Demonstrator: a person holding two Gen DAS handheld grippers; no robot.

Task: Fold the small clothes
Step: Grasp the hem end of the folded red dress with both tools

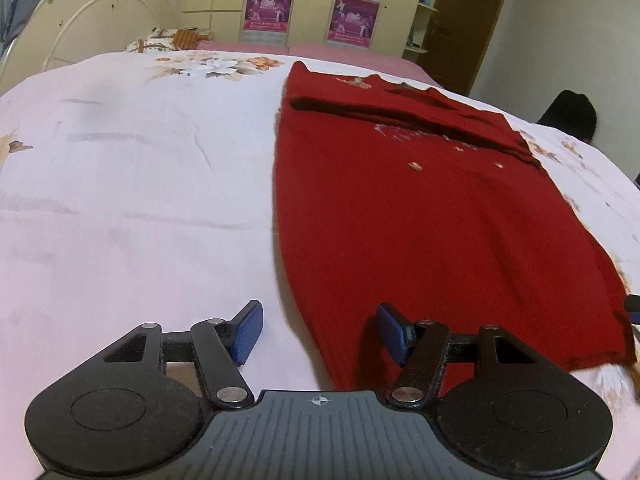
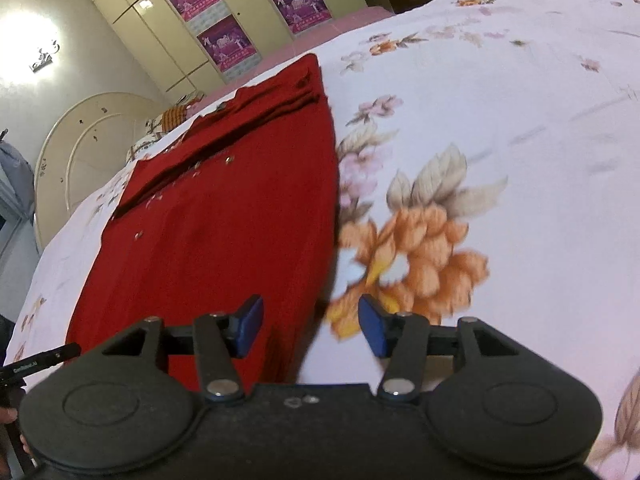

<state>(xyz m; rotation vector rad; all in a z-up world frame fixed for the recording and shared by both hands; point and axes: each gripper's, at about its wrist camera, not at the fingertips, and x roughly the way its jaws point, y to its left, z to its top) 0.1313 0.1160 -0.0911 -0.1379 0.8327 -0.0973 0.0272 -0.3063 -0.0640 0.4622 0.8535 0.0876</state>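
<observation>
lying flat on the bedsheet [image 1: 140, 200], red garment [image 1: 400, 220]; left gripper [image 1: 320, 332] and right gripper [image 2: 310, 326] jaws spread, empty.

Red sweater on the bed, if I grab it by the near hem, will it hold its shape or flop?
The red sweater would probably flop: it lies flat, with soft folds near its top. The thick ribbed knit suggests some weight, so it may sag. On the bedsheet it would likely drag and bunch rather than slide.

Bare floral bedsheet [image 1: 132, 184] lies left of the left fingers; the red knitted garment [image 1: 420, 216] covers the bed ahead-right.
</observation>
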